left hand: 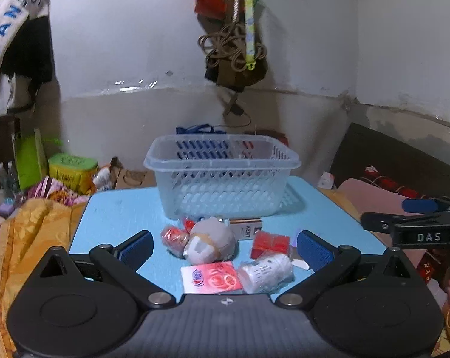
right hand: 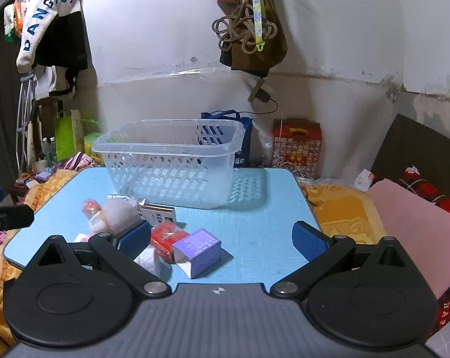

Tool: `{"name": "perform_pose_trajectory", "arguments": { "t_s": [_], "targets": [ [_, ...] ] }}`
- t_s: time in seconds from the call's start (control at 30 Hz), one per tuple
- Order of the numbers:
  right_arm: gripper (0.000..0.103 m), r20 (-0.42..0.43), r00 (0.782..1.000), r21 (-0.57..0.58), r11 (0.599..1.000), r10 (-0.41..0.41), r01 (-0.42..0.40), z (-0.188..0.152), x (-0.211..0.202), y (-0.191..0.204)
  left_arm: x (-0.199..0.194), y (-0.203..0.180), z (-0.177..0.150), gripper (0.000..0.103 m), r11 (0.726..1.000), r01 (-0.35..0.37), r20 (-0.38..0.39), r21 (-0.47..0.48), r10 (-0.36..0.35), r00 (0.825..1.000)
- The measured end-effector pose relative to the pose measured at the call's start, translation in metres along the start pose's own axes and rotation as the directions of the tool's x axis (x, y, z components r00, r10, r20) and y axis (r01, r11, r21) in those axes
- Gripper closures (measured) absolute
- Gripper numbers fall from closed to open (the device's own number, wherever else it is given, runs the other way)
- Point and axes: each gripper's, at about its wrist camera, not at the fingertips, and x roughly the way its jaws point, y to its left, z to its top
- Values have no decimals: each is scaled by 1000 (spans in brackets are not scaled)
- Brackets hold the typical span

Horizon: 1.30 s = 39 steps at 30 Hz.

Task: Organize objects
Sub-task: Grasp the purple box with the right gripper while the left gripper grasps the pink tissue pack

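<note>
A clear plastic basket (left hand: 222, 179) stands empty at the back of the light blue table (left hand: 117, 211); it also shows in the right wrist view (right hand: 171, 164). In front of it lies a pile: a grey round lump (left hand: 211, 240), a red wrapped sweet (left hand: 174, 237), a red box (left hand: 269, 243), a white roll (left hand: 266, 271), a red-and-white packet (left hand: 211, 277) and a Kent box (left hand: 245, 228). A purple box (right hand: 199, 249) lies beside the red box (right hand: 165, 238). My left gripper (left hand: 225, 250) is open over the pile. My right gripper (right hand: 222, 243) is open, just above the purple box.
Yellow and patterned cloth (left hand: 31, 226) lies left of the table, a pink mat (right hand: 415, 229) to the right. Bags and rope (right hand: 251, 29) hang on the wall behind. A red gift box (right hand: 296, 146) and a blue bag (right hand: 242, 131) stand behind the basket.
</note>
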Motion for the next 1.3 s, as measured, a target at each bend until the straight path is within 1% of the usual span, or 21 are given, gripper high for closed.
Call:
{"name": "perform_pose_trajectory", "arguments": {
  "t_s": [0.1,0.2,0.3,0.37,0.43,0.47,0.53,0.6,0.67,0.7,0.73,0.83,0.93,0.97,1.0,1.07,1.13,1.17,1.23,1.3],
  "targets": [
    [0,8,1000,4,1000,17,-17,-1,-3,-4,-1,10,2,1,998,48,7,-41,-48,999],
    [1,5,1000,-9,1000,23,-23,-1,-5,-3,1,13,5,1,998,43,13,-36,-42,999],
    [2,-3,999,-45,998,34,-34,0,0,1,10,17,12,5,998,51,-37,-25,-52,998],
    [9,-29,998,-76,996,51,-53,1,11,4,18,21,18,5,997,73,-76,-20,-75,994],
    [15,-69,996,-136,989,51,-60,-3,29,9,32,26,18,5,996,86,-132,4,-85,988],
    [22,-94,995,-172,983,45,-61,-6,42,11,41,28,15,5,995,98,-164,17,-94,982],
    [28,-132,990,-190,979,55,-80,-12,63,10,59,34,5,5,994,108,-215,15,-102,971],
    [28,-161,983,-167,979,90,-117,-15,80,5,81,41,-4,10,993,121,-291,-16,-120,949],
    [27,-182,977,-135,981,112,-137,-20,95,-1,98,46,-10,10,988,146,-339,-57,-157,928],
    [26,-185,975,-114,983,119,-142,-23,100,-5,106,47,-13,10,986,151,-355,-66,-164,920],
    [23,-192,973,-96,985,126,-146,-25,105,-7,112,48,-16,10,986,151,-369,-75,-168,914],
    [22,-211,963,-27,984,168,-177,-32,116,-14,127,43,-25,10,981,176,-408,-85,-195,892],
    [22,-207,962,-41,981,176,-189,-35,119,-11,137,37,-34,10,982,177,-447,-73,-191,874],
    [22,-208,962,-56,980,177,-193,-35,119,-9,139,35,-36,10,982,176,-454,-66,-187,871],
    [23,-210,962,-76,978,174,-193,-35,120,-7,140,34,-37,10,984,168,-455,-54,-174,873],
    [23,-203,966,-103,978,159,-182,-36,121,-4,139,30,-38,10,988,154,-444,-18,-146,884],
    [22,-191,967,-106,976,167,-189,-38,123,-3,140,26,-40,10,991,128,-431,27,-104,897],
    [22,-183,968,-105,976,172,-193,-38,125,-4,140,24,-41,10,992,118,-427,47,-87,900],
    [21,-174,971,-108,977,164,-184,-39,129,-5,138,24,-42,10,991,117,-420,59,-82,904],
    [24,-182,970,-100,979,160,-180,-41,132,-8,136,27,-42,13,992,115,-411,58,-81,908]
  ]
}}
